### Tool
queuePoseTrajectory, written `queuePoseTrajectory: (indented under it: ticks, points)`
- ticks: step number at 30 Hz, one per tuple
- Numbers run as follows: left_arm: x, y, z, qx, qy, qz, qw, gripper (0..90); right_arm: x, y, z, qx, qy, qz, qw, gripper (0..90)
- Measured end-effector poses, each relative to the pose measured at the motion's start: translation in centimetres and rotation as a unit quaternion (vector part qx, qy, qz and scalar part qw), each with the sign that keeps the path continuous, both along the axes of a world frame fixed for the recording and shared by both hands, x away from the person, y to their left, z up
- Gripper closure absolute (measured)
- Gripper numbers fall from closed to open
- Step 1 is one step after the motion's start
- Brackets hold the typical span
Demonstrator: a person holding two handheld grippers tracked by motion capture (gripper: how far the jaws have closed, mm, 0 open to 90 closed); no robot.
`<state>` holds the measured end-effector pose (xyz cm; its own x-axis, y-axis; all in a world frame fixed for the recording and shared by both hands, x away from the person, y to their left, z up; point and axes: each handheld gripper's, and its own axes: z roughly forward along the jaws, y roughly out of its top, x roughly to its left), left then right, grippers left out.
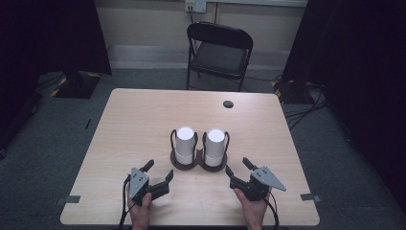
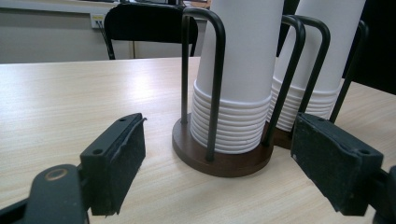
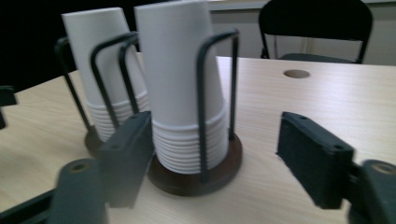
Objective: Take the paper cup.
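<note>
High view: left gripper point(image 1: 159, 171) and right gripper point(image 1: 237, 166) rest low over the near edge of the table point(image 1: 139, 120), each held in a hand. Both sets of jaws stand wide apart, nothing between them.

Cup holder point(image 1: 198, 163), dark base with black wire loops, sits just ahead of and between the two grippers, apart from both. It carries two stacks of white paper cups, upside down: left stack point(image 1: 185, 143) ahead-right of the left gripper, right stack point(image 1: 215, 146) ahead-left of the right gripper.

Left gripper view: left stack point(image 2: 238, 70) stands straight ahead between the open jaws, right stack point(image 2: 322, 60) behind it.

Right gripper view: right stack point(image 3: 182, 88) is close ahead, toward the left jaw; picture slightly blurred.

Folding chair point(image 1: 219, 52) stands beyond the far edge of the table.
</note>
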<state>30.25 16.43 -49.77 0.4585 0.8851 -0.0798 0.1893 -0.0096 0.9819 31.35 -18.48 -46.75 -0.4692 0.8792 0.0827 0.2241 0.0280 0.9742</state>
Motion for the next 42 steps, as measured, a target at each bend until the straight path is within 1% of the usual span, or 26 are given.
queuePoseTrajectory:
  ticks: [1, 2, 3, 7, 10, 11, 17, 19, 26, 31, 33, 36, 42]
  points:
    - [0.0, 0.0, 0.0, 0.001, 0.000, 0.000, 1.0000, 17.7, 0.0, 0.0, 0.0, 0.000, 0.000, 0.000, 1.0000, 28.8]
    - [0.0, -0.1, 0.0, -0.001, 0.000, 0.000, 1.0000, 17.7, 0.0, 0.3, 0.4, -0.002, -0.004, 0.006, 1.0000, 28.3]
    - [0.0, 0.0, 0.0, 0.001, 0.000, -0.001, 1.0000, 17.7, 0.0, 0.3, 0.4, -0.002, -0.004, 0.006, 1.0000, 27.9]
    - [0.0, 0.0, 0.0, -0.002, -0.001, -0.001, 1.0000, 17.7, 0.1, 1.0, 1.3, -0.005, -0.015, 0.017, 0.9997, 27.6]
    - [0.0, 0.0, 0.0, -0.002, -0.001, -0.002, 1.0000, 17.7, 0.2, 1.1, 1.6, -0.003, -0.018, 0.023, 0.9996, 27.7]
    - [0.0, 0.0, 0.0, -0.002, -0.002, -0.001, 1.0000, 17.7, 0.3, 1.2, 1.9, -0.001, -0.022, 0.026, 0.9994, 28.2]
    - [0.0, 0.0, 0.0, -0.004, -0.002, -0.001, 1.0000, 17.7, 0.6, 1.6, 2.7, -0.004, -0.029, 0.032, 0.9991, 29.1]
    - [0.0, 0.0, 0.0, -0.004, -0.001, -0.001, 1.0000, 17.7, 0.7, 1.7, 2.9, -0.001, -0.032, 0.035, 0.9989, 29.3]
    - [0.0, 0.0, 0.0, 0.000, -0.001, -0.002, 1.0000, 17.7, 1.2, 2.0, 3.5, -0.003, -0.036, 0.038, 0.9986, 29.4]
    - [0.0, 0.0, 0.0, -0.001, -0.001, -0.002, 1.0000, 17.7, 2.0, 2.5, 4.1, -0.010, -0.034, 0.045, 0.9984, 28.4]
    - [0.0, 0.0, 0.0, -0.002, -0.001, -0.003, 1.0000, 17.7, 2.1, 2.5, 4.2, -0.009, -0.034, 0.045, 0.9984, 28.3]
    - [0.0, 0.0, 0.0, -0.004, -0.001, -0.002, 1.0000, 17.7, 2.6, 2.7, 4.5, -0.015, -0.031, 0.049, 0.9982, 27.9]
    - [0.0, 0.0, 0.0, -0.005, -0.001, -0.002, 1.0000, 17.7, 3.2, 3.0, 5.0, -0.023, -0.036, 0.049, 0.9979, 27.7]
